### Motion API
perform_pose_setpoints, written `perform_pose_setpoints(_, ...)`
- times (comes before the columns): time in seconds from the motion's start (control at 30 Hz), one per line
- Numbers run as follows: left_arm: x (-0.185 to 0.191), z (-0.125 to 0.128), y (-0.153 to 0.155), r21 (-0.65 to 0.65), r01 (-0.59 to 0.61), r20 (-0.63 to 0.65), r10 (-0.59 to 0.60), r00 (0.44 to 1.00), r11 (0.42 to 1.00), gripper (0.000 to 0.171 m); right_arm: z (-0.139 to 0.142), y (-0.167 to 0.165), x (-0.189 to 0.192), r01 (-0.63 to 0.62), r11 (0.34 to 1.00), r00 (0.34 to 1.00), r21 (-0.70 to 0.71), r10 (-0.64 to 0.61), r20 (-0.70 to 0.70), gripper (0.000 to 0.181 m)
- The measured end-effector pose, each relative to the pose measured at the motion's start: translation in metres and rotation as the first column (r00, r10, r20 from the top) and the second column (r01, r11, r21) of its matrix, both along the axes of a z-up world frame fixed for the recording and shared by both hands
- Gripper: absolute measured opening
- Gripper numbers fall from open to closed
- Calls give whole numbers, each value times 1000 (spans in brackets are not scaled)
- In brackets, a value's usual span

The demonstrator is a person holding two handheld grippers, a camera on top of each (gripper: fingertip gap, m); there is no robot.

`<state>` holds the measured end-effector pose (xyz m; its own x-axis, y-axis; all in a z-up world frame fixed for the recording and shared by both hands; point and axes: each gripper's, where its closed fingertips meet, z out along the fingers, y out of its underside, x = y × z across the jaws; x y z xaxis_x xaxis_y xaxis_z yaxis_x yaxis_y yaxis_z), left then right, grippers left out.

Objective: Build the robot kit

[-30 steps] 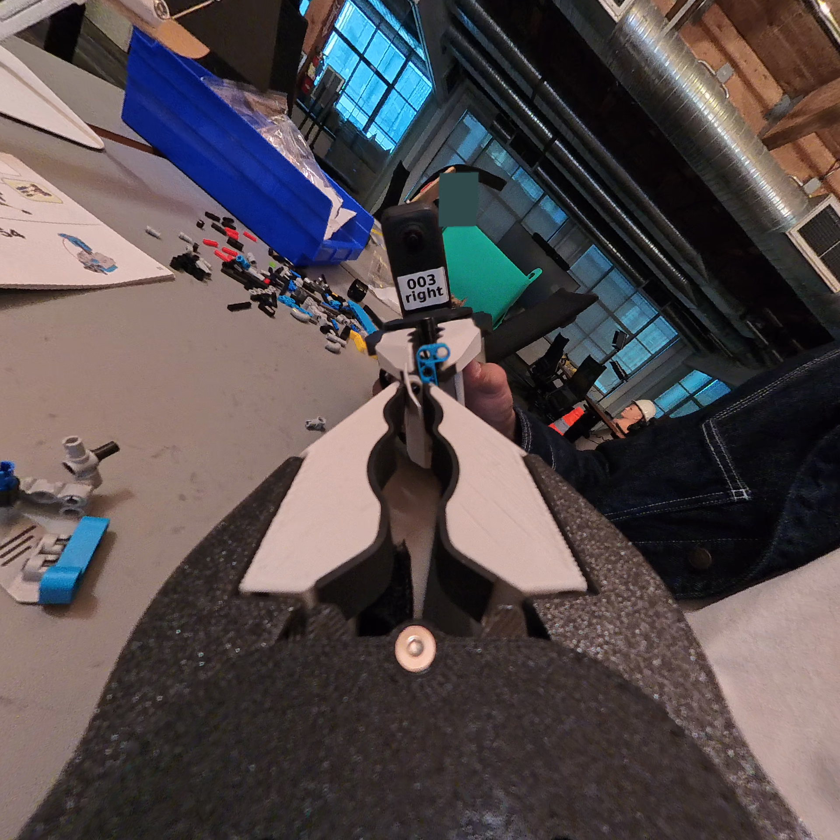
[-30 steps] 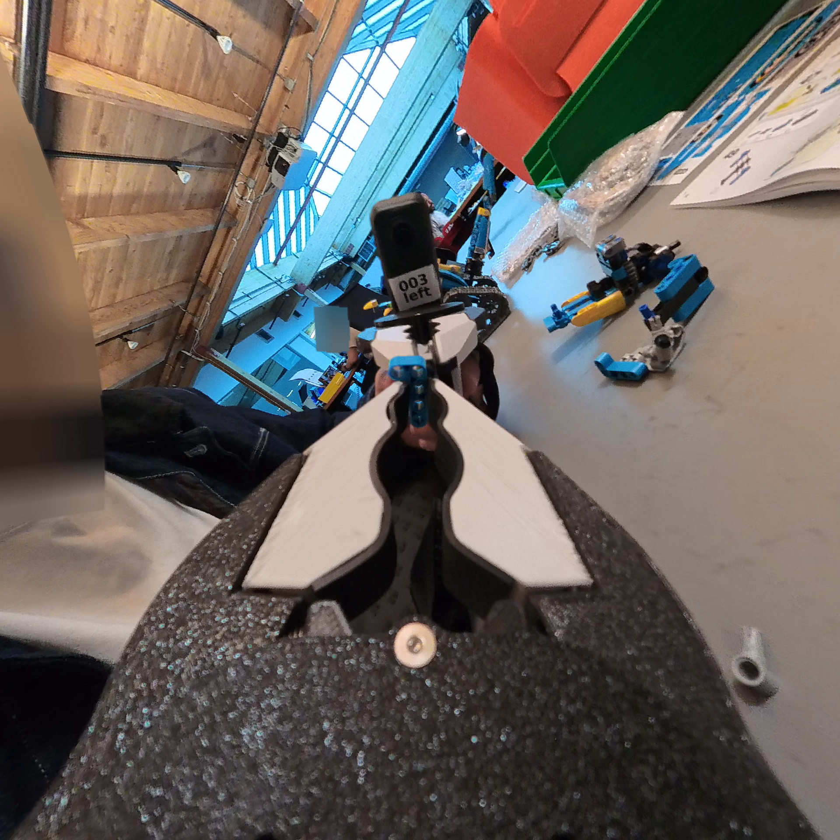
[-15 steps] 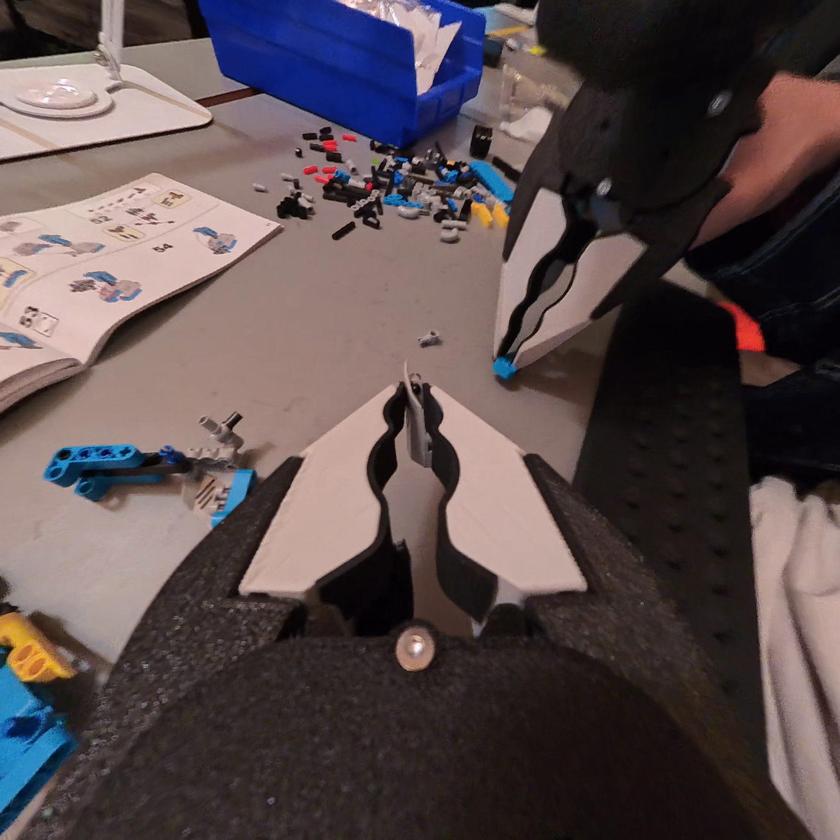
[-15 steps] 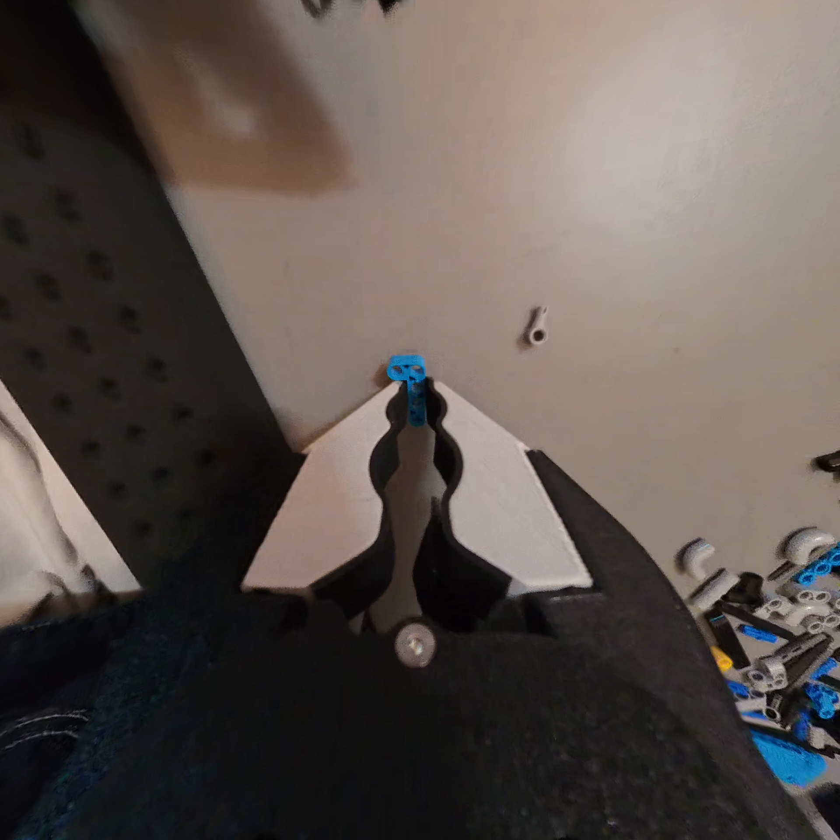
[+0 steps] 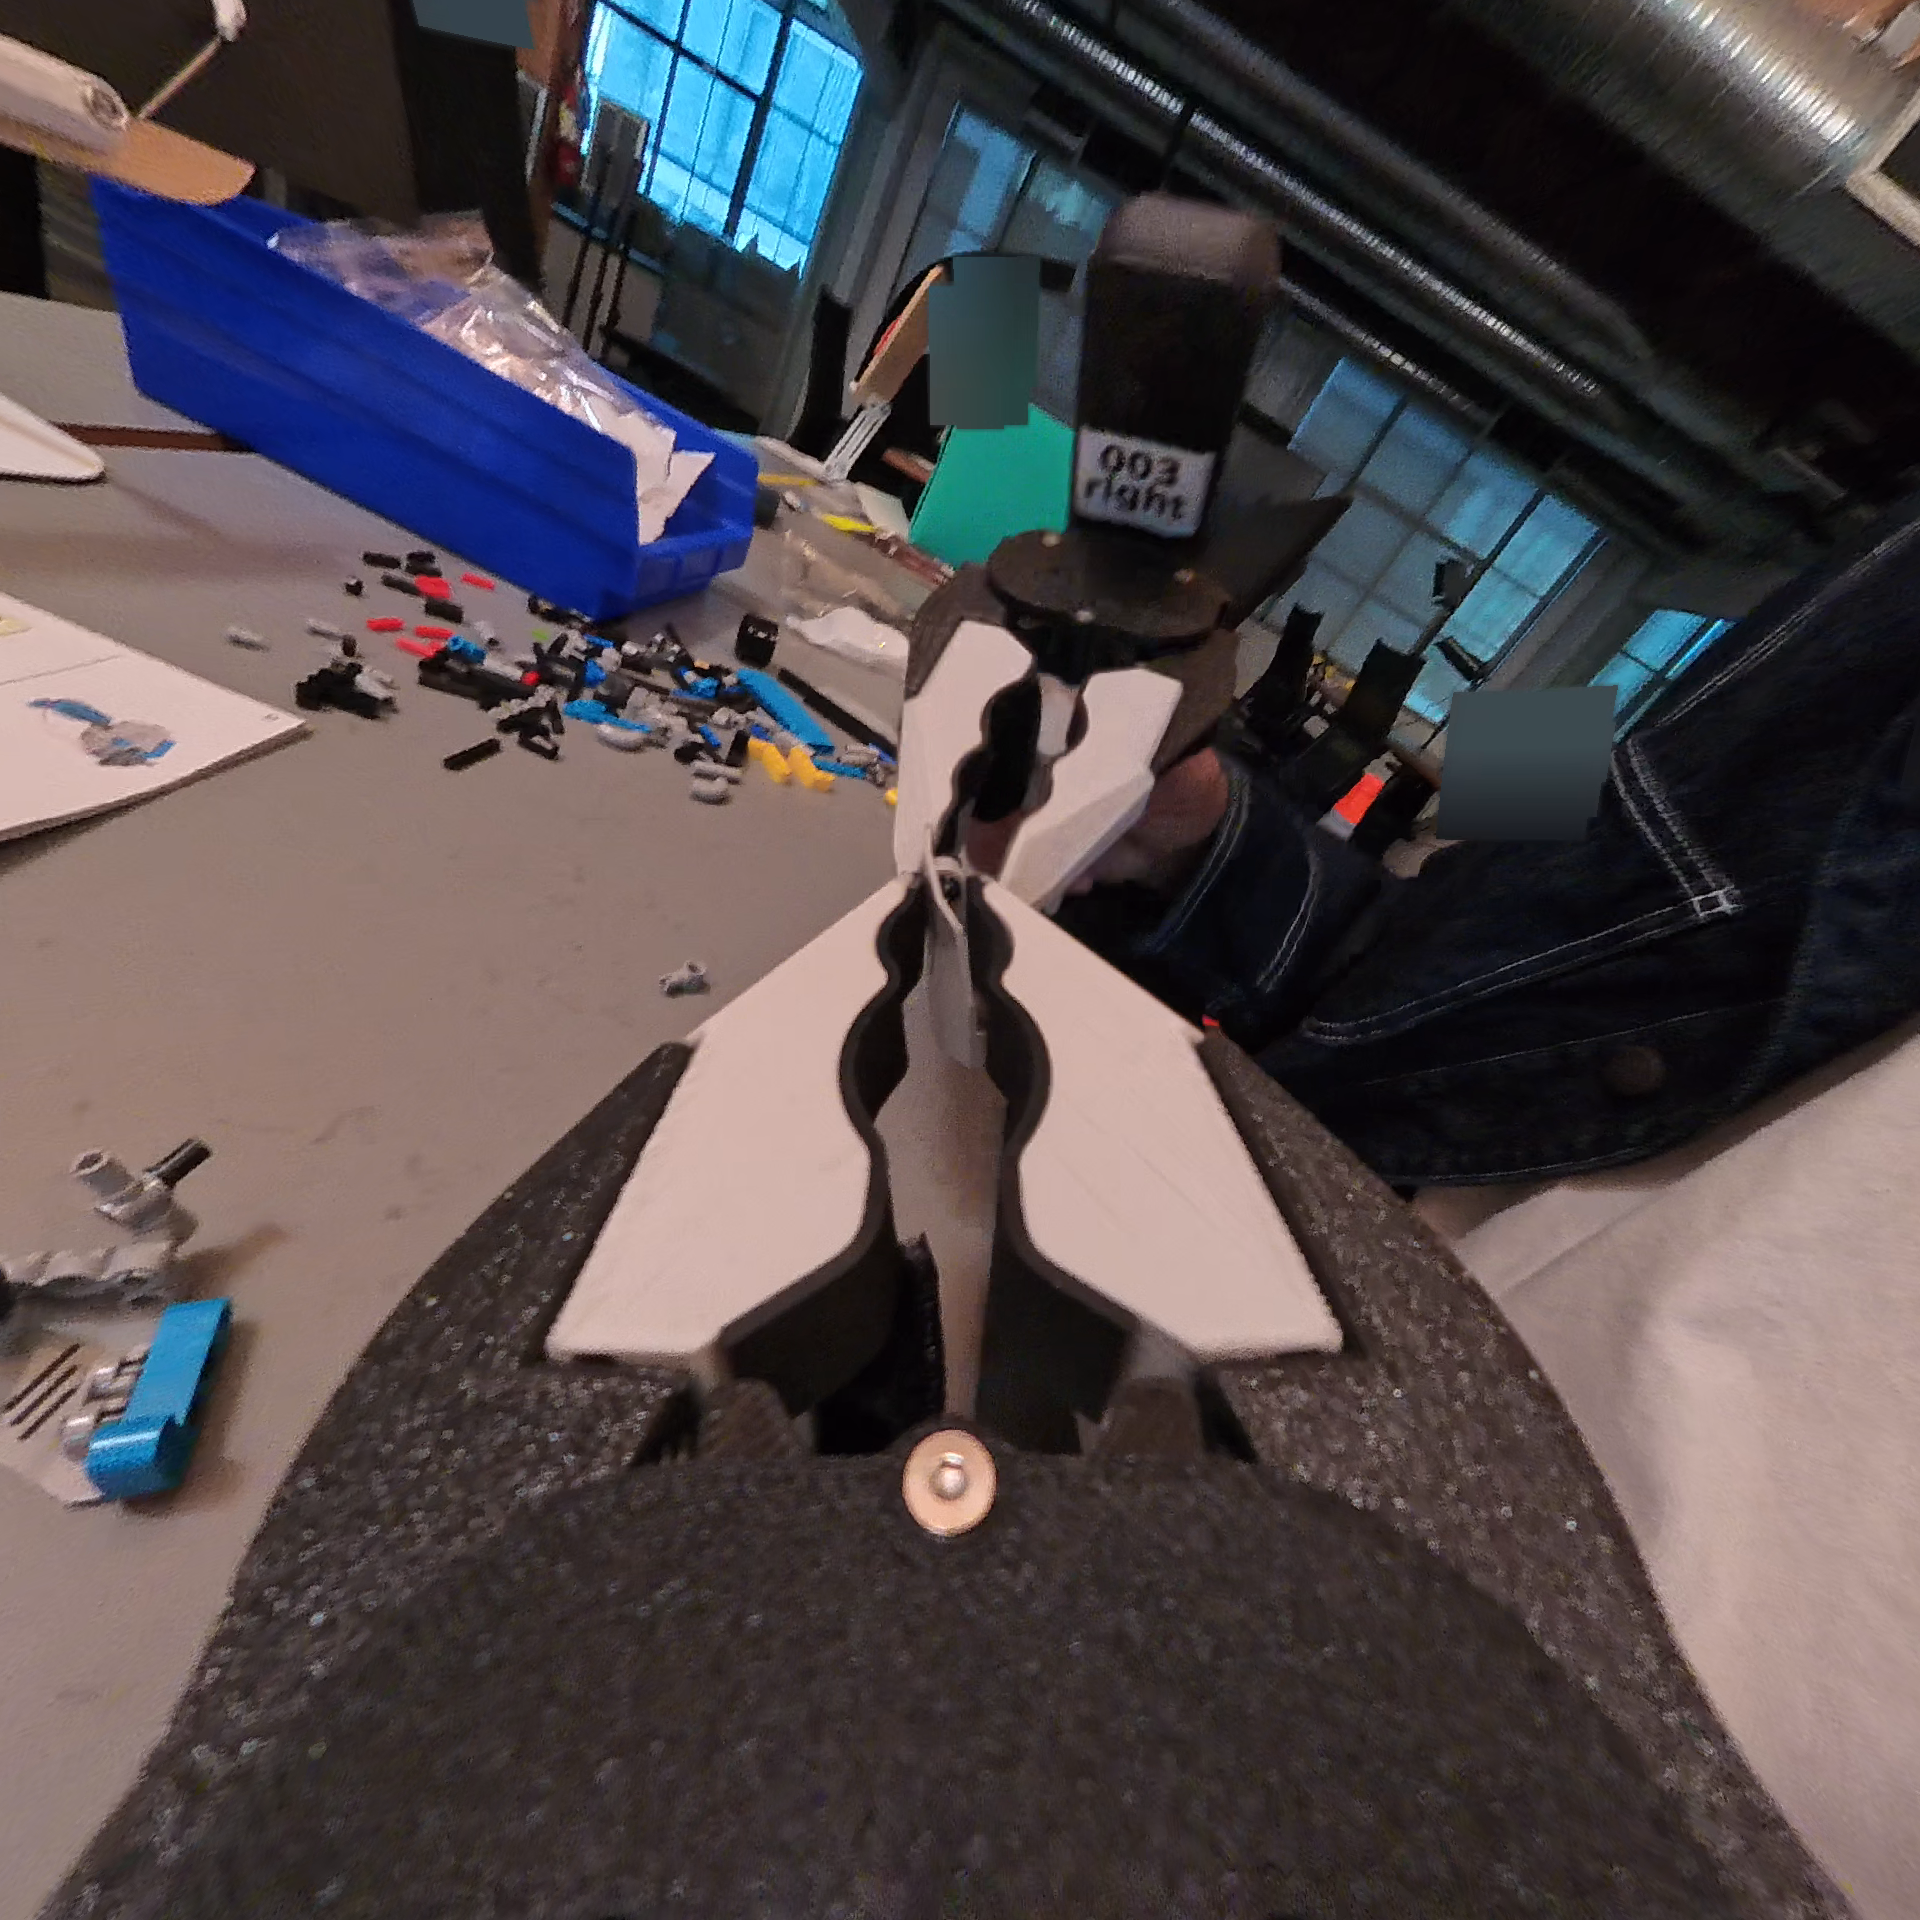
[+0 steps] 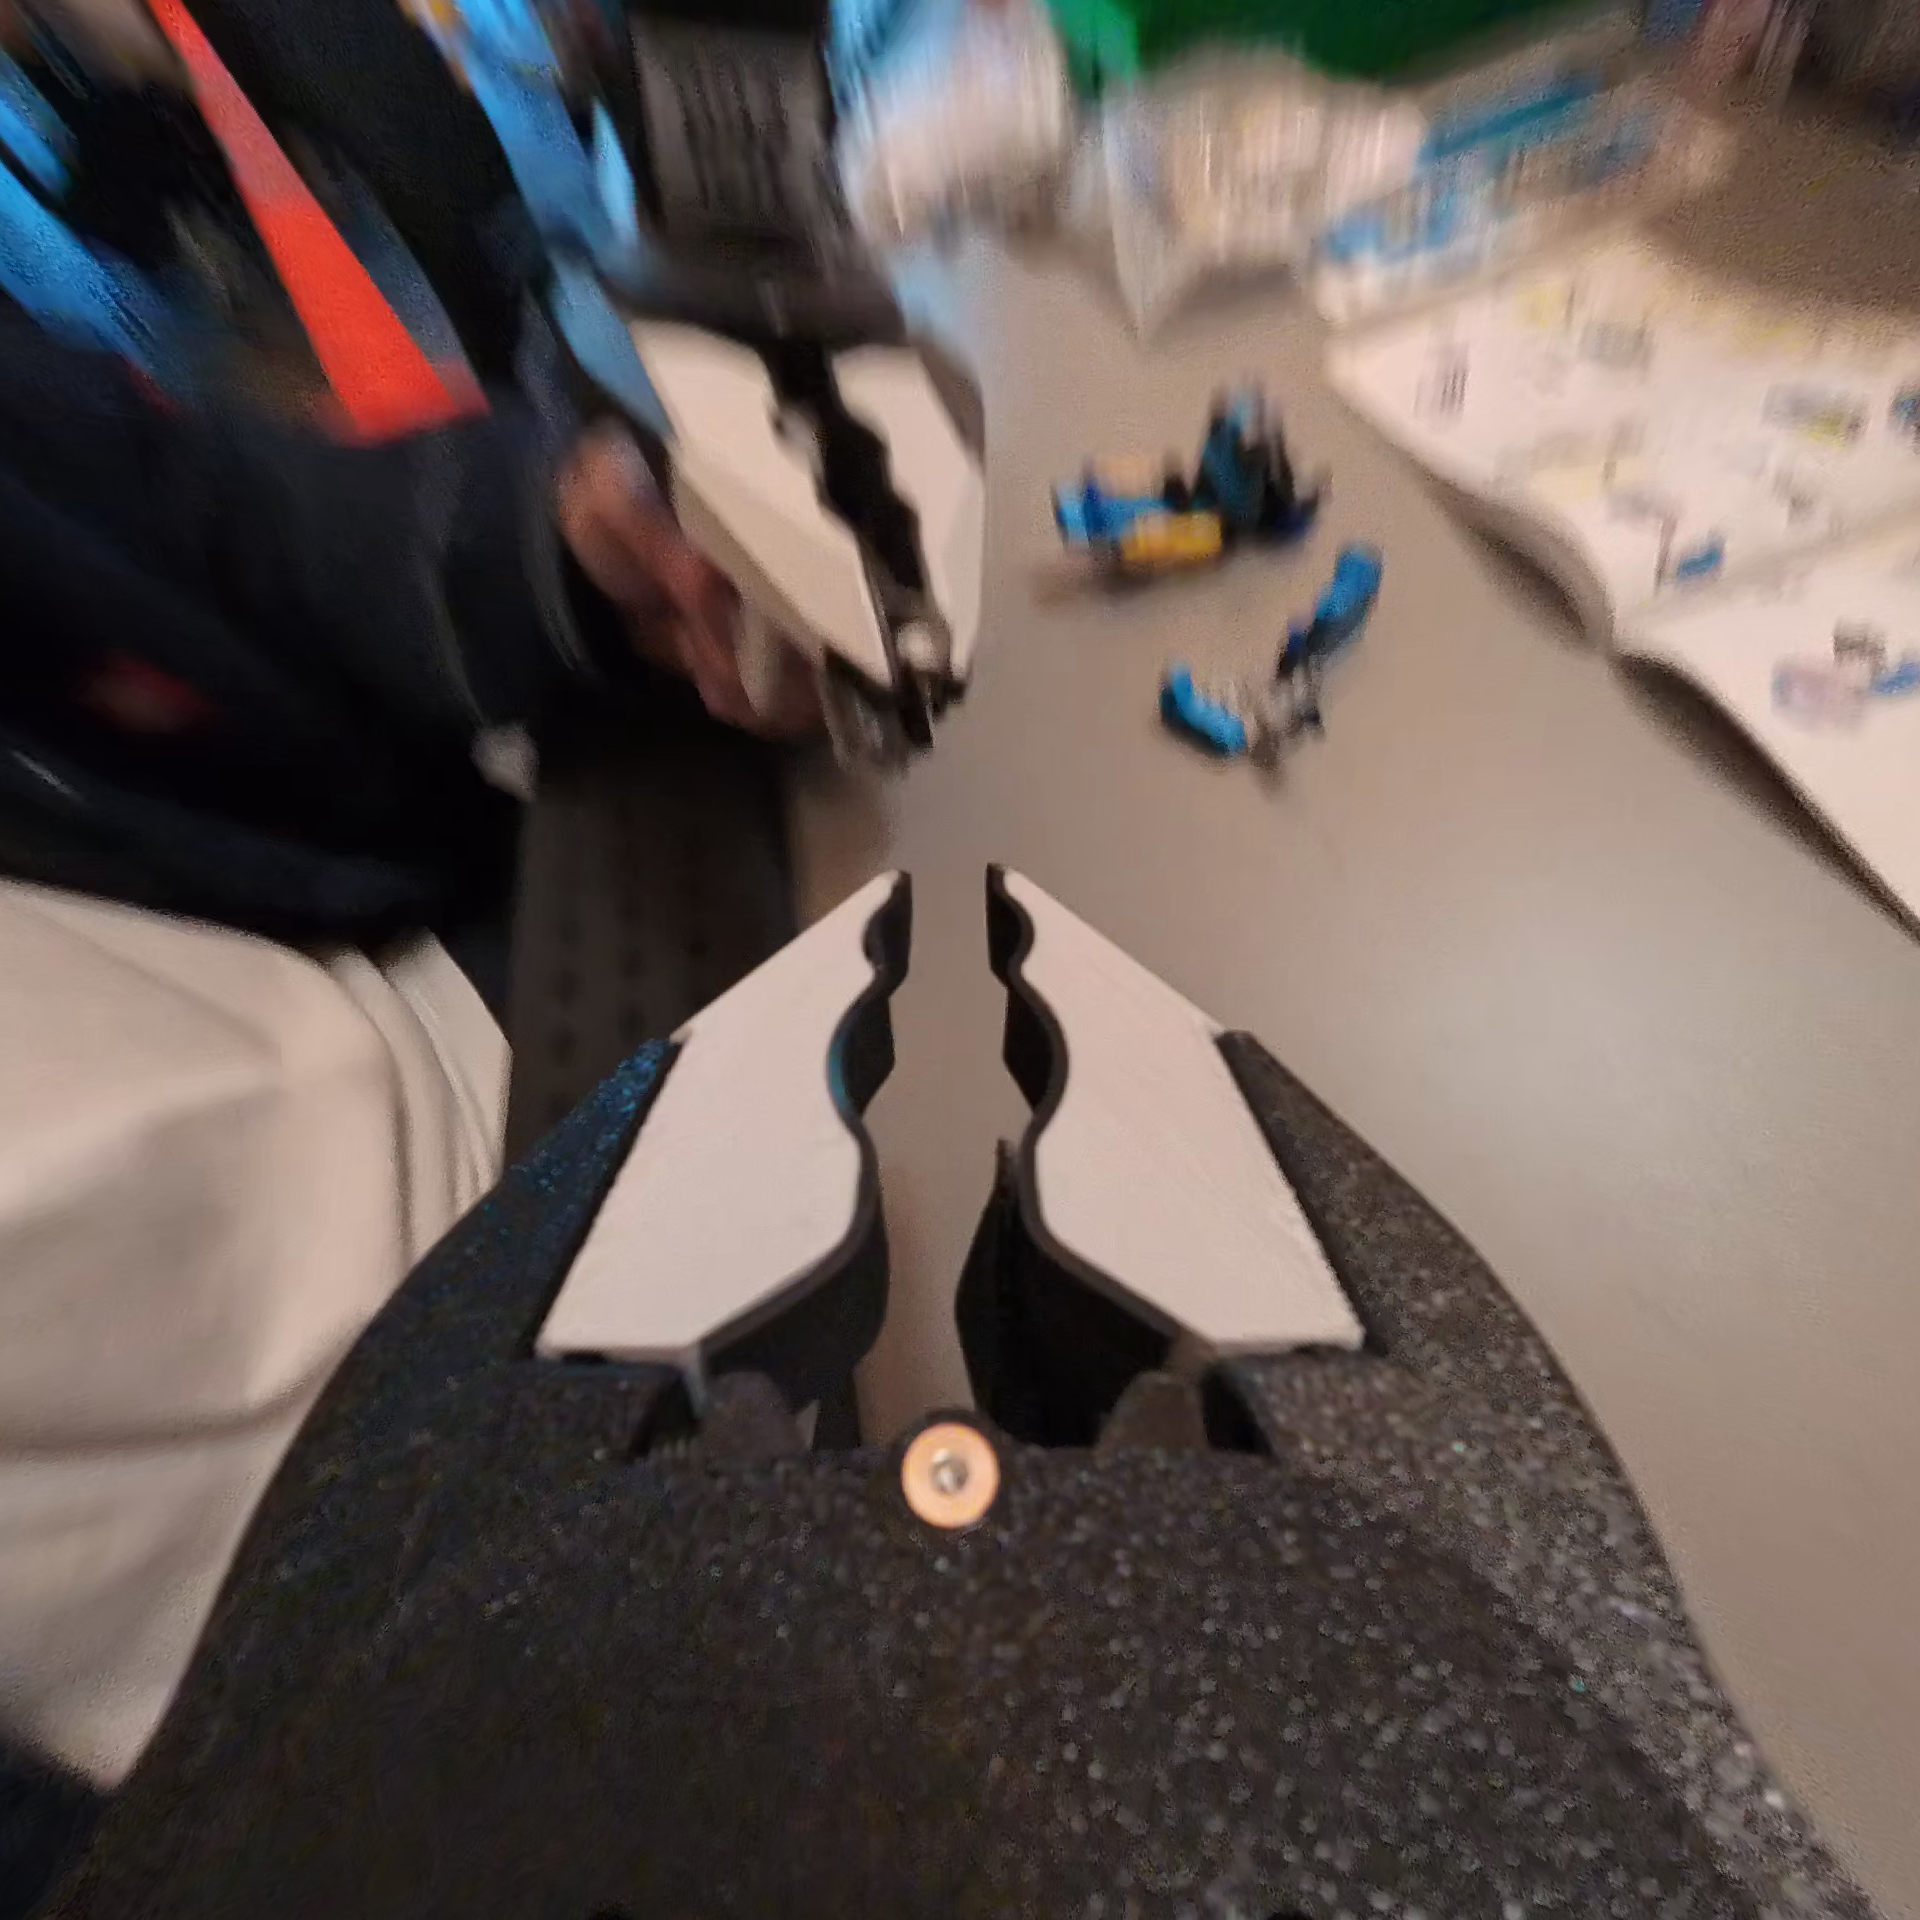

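My left gripper (image 5: 940,894) is shut on a thin light-grey flat piece (image 5: 951,987) that stands on edge between its fingers. It is raised above the grey table (image 5: 416,987). My right gripper (image 6: 945,878) is open and empty, with a narrow gap between its tips. In the left wrist view the right gripper (image 5: 977,873) faces mine with its tips almost touching my left tips. The right wrist view is blurred; in it the left gripper (image 6: 904,675) shows farther off, held by a hand, with something small at its tips.
A blue bin (image 5: 416,416) with plastic bags stands at the back. A pile of small parts (image 5: 623,696), an open booklet (image 5: 104,727), a small grey connector (image 5: 684,977) and a blue-grey part assembly (image 5: 135,1382) lie on the table. A denim sleeve (image 5: 1558,987) is at the right. My left and right fingertips are right by each other.
My right gripper has opened and the small blue piece is no longer in it. Both grippers have risen from the table and face each other again. My left still holds the grey piece.
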<state>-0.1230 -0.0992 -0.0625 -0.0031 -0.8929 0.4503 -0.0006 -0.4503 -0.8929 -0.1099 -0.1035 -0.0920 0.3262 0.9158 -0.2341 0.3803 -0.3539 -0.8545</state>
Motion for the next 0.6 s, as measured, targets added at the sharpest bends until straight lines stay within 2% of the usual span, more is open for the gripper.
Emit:
perform_pose_setpoints(0.07,-1,4,-2,7,8,25,-8,1000,1000,7,23,3,-7,7,1000,972,-17,-11,-233,13)
perform_pose_setpoints(0.17,0,5,-5,1,21,30,-21,999,1000,7,30,4,-12,-25,992,919,-124,-26,-393,10)
perform_pose_setpoints(0.27,2,1,-6,32,10,4,-10,1000,999,7,31,4,-14,-62,980,890,-187,-30,-455,10)
perform_pose_setpoints(0.4,5,-2,-8,62,12,-19,-10,1000,998,7,29,1,-14,-87,976,890,-198,-13,-455,4)
perform_pose_setpoints(0.6,5,-3,-8,38,23,-23,-22,999,999,9,23,1,-10,-96,972,904,-212,-4,-428,3)
